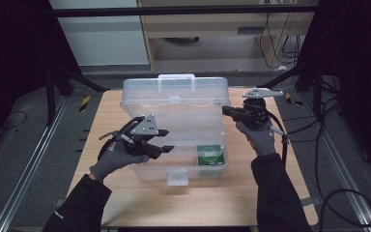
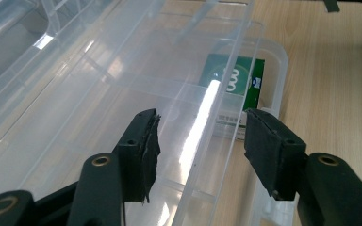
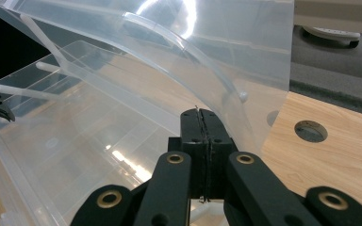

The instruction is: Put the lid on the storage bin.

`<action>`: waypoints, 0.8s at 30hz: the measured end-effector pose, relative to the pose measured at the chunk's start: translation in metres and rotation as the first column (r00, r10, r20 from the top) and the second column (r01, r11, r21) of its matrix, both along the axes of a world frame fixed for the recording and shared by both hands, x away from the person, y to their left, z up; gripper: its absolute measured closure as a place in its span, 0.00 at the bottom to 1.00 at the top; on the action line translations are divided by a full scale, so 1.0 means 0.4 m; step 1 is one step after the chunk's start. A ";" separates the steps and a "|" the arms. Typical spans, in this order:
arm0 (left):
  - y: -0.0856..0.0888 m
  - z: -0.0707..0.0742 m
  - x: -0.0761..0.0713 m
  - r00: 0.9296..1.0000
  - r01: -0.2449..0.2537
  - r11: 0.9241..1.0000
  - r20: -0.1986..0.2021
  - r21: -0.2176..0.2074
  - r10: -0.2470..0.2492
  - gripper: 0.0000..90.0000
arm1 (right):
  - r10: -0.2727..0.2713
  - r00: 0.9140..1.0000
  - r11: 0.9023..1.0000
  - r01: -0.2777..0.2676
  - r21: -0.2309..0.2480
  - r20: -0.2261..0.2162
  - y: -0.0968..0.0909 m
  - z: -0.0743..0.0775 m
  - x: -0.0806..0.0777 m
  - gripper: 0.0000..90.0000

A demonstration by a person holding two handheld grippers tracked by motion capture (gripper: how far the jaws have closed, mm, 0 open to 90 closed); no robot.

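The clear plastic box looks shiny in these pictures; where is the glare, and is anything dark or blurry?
Left gripper view: a bright white streak of glare runs along the box's front wall, beside the green packet. Right gripper view: a glare patch sits high on the raised lid, and the floor behind is soft. High view: the room's sides are nearly black, while the wooden table is evenly lit.

The clear plastic storage box stands open, its raised lid blocking the far side; only a green packet occupies its right corner.

Open clear plastic box, green packet inside
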State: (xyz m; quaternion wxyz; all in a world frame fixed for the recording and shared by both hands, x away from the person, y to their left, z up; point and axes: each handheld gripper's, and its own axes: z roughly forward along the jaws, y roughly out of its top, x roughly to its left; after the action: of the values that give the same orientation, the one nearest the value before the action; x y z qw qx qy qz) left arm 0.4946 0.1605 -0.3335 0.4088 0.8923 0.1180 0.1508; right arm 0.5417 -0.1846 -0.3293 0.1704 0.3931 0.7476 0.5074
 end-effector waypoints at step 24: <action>0.083 0.024 0.003 0.958 -0.282 0.957 0.034 -0.076 0.285 0.75 | -0.003 1.000 1.000 0.003 -0.008 -0.003 -0.004 0.002 -0.003 1.00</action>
State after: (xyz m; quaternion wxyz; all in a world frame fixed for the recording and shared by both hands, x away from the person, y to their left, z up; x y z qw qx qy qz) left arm 0.4957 0.1936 -0.3239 0.4165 0.8478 0.2405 0.2235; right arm 0.5406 -0.1860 -0.3285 0.1715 0.3943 0.7492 0.5037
